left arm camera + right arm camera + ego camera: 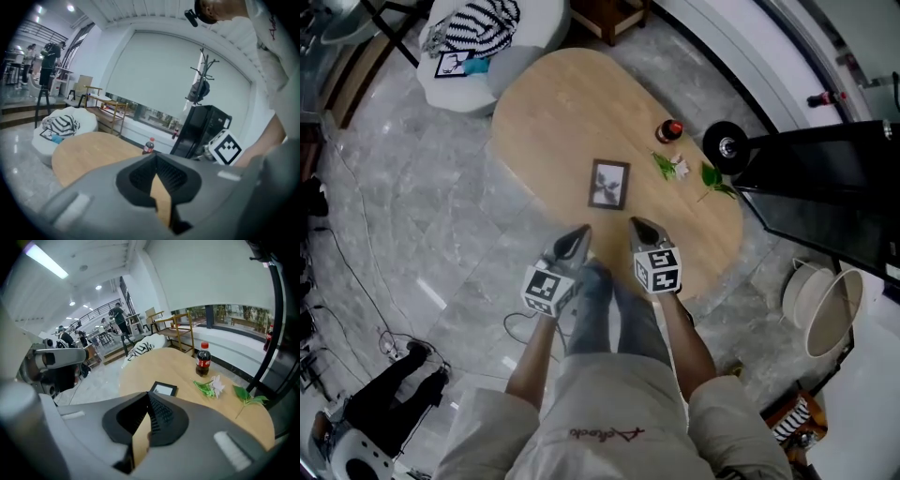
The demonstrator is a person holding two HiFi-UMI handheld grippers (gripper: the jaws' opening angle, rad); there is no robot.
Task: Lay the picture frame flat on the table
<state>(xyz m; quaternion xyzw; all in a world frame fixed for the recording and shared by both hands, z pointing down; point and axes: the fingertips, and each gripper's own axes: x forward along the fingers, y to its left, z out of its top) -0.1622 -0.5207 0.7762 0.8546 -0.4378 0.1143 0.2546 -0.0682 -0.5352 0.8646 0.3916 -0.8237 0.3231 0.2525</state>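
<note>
While picture frame [608, 184] lies flat, left gripper [583, 230], right gripper [636, 223], angled down, closed

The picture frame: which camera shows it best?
The head view. It looks down on the whole picture frame, lying flat on the table. The right gripper view shows it small and slanted, just above the right gripper. The left gripper view misses it.
</note>
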